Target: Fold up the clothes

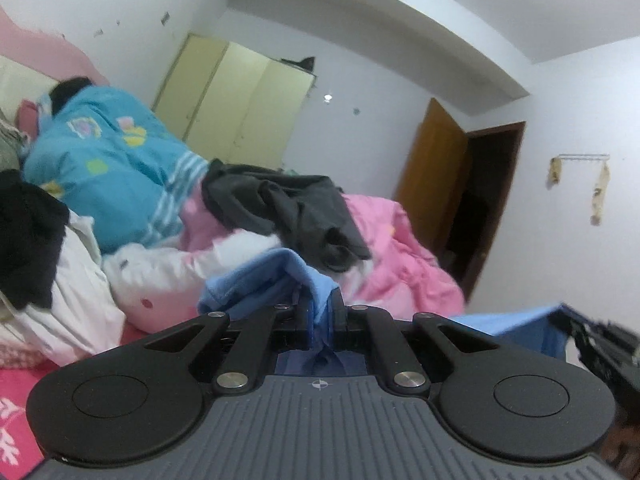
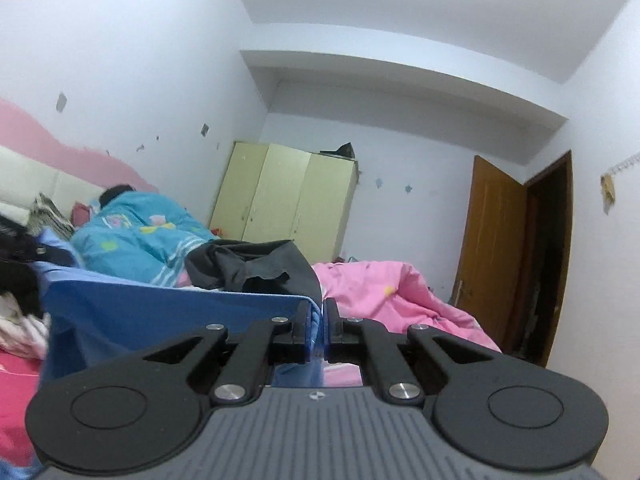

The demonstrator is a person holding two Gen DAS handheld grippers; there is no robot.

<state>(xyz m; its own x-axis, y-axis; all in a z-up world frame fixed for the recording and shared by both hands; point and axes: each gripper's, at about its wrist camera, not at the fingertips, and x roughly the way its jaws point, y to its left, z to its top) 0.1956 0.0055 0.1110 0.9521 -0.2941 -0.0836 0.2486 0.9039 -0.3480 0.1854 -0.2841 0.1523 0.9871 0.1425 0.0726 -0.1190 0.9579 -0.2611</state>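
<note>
A blue garment (image 1: 256,280) is lifted above the bed, stretched between both grippers. My left gripper (image 1: 322,312) is shut on one bunched corner of it, the cloth pinched between the jaws. My right gripper (image 2: 318,320) is shut on another edge of the blue garment (image 2: 160,312), which spreads out to the left as a taut sheet. In the left wrist view the right gripper (image 1: 600,344) shows at the right edge, with blue cloth running to it. Both grippers point level across the bed.
A dark grey garment (image 1: 280,204) lies on a pink quilt (image 1: 400,260). A person in a turquoise quilted jacket (image 1: 112,172) lies at the bed's head. Black and white clothes (image 1: 48,264) pile at left. A yellow wardrobe (image 2: 284,196) and brown door (image 2: 496,248) stand behind.
</note>
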